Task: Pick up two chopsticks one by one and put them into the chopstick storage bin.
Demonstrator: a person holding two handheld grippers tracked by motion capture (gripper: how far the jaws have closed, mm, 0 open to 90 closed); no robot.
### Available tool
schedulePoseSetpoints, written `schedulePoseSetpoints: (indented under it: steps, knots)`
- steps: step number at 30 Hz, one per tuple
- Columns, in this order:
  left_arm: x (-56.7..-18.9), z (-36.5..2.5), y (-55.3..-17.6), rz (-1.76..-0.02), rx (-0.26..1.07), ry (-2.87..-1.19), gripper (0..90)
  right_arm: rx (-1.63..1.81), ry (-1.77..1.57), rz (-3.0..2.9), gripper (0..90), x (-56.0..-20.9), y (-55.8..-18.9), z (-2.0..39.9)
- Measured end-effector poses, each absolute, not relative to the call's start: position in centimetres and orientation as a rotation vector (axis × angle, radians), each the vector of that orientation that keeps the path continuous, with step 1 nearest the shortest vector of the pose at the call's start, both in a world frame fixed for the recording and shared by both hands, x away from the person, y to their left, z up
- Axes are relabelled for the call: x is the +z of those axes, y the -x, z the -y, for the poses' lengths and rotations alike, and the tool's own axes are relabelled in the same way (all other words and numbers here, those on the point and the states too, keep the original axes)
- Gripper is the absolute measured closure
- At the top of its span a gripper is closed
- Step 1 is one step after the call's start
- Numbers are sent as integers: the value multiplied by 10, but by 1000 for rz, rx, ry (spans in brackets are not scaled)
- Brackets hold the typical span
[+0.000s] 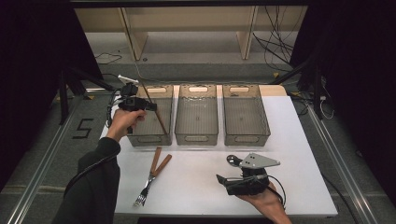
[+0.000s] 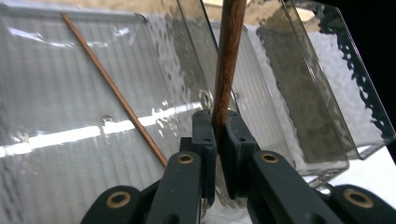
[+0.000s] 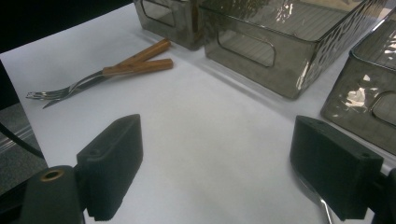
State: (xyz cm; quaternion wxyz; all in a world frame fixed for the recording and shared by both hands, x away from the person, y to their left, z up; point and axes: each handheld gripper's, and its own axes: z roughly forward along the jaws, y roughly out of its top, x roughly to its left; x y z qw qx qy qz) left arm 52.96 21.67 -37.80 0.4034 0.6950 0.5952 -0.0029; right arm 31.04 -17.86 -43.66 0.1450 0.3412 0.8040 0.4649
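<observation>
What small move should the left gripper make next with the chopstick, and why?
Probably lower a little more, then open. The left gripper is shut on a chopstick above the left bin, where another chopstick already lies, so the pair likely belongs there.

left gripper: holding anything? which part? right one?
Left gripper is shut on a brown chopstick, gripped near one end, over the left bin. Right gripper is open, holding nothing.
</observation>
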Motion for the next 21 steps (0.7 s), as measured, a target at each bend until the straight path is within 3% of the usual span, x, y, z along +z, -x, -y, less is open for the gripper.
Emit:
schedulePoseSetpoints:
  steps: [14,18,21]
  knots:
    - [-389,-207,-534,-1548,-9,-1787,832,1336,-982,-2317,182,-437,-311,180]
    - [-389,-204,-534,-1556,20,-1794,706,1342,-975,-2319,183,-437,-311,180]
    - [-388,-204,-535,-1581,50,-1789,533,1344,-974,-2322,184,-437,-310,180]
